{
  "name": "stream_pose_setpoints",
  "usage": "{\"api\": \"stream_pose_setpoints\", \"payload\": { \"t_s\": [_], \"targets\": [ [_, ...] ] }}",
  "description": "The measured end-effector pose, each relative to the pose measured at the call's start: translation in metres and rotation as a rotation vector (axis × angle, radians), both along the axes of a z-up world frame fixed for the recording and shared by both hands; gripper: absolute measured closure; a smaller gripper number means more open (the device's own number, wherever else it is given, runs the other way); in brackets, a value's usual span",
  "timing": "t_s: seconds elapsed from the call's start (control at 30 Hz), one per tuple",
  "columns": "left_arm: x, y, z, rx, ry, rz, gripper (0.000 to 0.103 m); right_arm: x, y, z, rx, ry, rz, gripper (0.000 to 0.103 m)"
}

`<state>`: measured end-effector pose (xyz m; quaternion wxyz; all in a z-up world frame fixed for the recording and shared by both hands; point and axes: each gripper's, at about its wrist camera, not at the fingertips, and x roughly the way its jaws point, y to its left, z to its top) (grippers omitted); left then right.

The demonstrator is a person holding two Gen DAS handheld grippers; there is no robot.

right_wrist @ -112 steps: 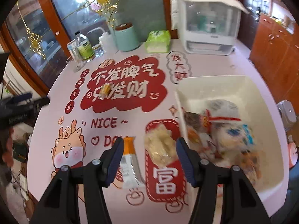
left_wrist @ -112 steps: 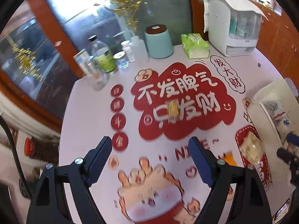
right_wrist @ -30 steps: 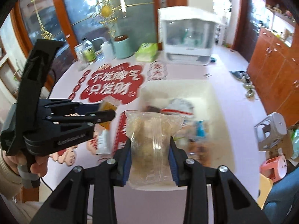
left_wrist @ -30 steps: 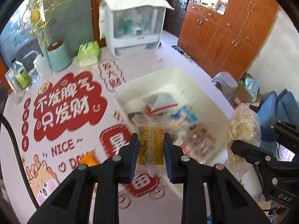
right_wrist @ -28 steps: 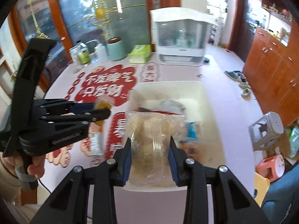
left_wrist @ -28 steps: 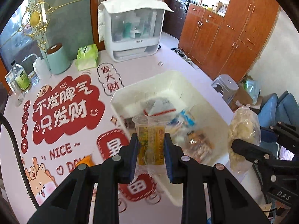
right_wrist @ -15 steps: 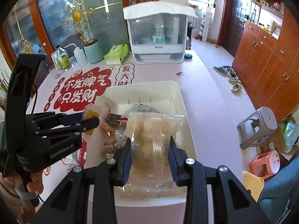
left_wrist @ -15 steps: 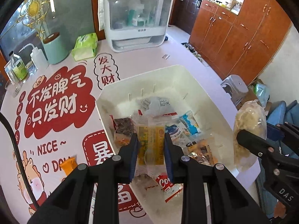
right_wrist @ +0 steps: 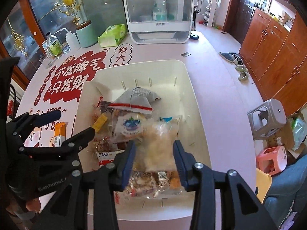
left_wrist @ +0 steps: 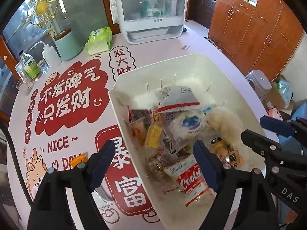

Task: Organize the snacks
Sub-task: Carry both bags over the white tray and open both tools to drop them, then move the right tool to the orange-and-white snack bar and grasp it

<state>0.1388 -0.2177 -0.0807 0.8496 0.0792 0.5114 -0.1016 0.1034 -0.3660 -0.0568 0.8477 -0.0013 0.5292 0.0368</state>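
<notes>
Left gripper [left_wrist: 153,157] hung over the near-left rim of the white bin [left_wrist: 191,63], jaws opening wide with nothing pressed between them; the small yellow snack [left_wrist: 153,135] lay just beyond, on the pile inside the bin. Right gripper [right_wrist: 154,154] was over the bin's near end, jaws opening, the clear bag of pale puffs [right_wrist: 160,143] blurred between the pads and apparently not pinched. Other packets filled the bin, including a red cookie pack [left_wrist: 191,180]. An orange wrapper [right_wrist: 59,133] lay on the printed tablecloth [left_wrist: 67,99], left of the bin.
</notes>
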Motion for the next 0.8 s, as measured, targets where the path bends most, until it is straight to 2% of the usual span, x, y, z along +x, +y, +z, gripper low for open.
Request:
{"api": "stream_pose_setpoints", "payload": {
  "t_s": [0.53,0.8],
  "targets": [
    [-0.018,0.024,0.017,0.001,-0.004,0.000,0.021,-0.015,0.020,0.010,0.007,-0.014,0.012,0.056],
    [-0.034,0.056,0.029,0.018,-0.014,0.004,0.021,-0.027,0.045,0.017,0.045,-0.006,0.033,0.056]
  ]
}}
